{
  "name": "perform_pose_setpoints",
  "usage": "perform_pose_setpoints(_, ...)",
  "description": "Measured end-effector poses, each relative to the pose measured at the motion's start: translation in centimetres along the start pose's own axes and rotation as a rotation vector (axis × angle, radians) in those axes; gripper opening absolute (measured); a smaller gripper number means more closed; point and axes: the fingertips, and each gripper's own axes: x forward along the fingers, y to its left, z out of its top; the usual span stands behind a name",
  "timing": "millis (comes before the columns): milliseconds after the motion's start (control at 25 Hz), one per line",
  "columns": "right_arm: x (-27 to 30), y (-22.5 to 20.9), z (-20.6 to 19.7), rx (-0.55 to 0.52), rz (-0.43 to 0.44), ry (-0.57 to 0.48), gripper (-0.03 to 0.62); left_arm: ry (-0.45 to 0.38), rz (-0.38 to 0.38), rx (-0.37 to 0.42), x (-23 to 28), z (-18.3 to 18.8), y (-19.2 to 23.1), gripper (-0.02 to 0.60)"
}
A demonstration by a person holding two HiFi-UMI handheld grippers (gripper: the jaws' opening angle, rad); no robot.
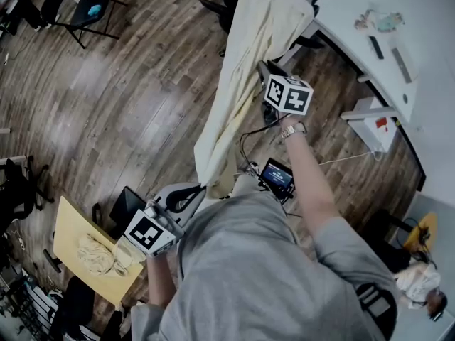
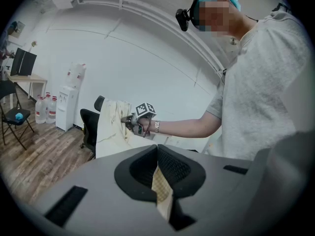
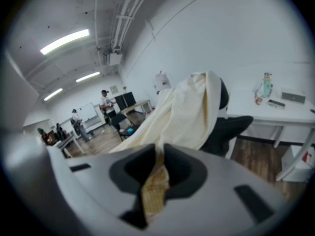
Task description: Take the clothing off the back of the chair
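A: How many garments?

B: One only: a cream garment (image 1: 242,69), draped over the back of the single black office chair (image 1: 213,6) at upper centre of the head view. Runs down from there in one long band toward lower left.

A: Held anywhere?

B: Twice. Pinched at its lower end by the left gripper (image 1: 193,190), lower left of the frame, jaws together on a narrow strip of the fabric. Caught again higher up, just right of the chair back, by the right gripper (image 1: 261,68), closed likewise on a fold of the cloth. Fills the middle of the right gripper view too, hanging off the chair top.

A: So two grippers, both on the cloth?

B: Two, both clamped, neither empty.

A: And around it?

B: One white desk (image 1: 426,27) at upper right, just beside the chair, with a few small items on top. One black folding chair (image 1: 78,9) at upper left, bearing one blue object (image 1: 94,9) on its seat. One yellow surface (image 1: 71,226) at lower left, carrying a pale bundle (image 1: 96,254). Dark wood floor (image 1: 142,105) beneath all. Far off at mid left of the right gripper view, two standing people (image 3: 105,103), well apart from the chair.
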Motion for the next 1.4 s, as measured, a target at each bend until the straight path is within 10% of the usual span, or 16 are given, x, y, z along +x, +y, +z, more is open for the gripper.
perform_pose_setpoints(1400,-8.3,2.9,2.2,-0.077,-0.058,-0.135,0.038,0.024,-0.051,0.074,-1.1,-0.2,2.1,0.037)
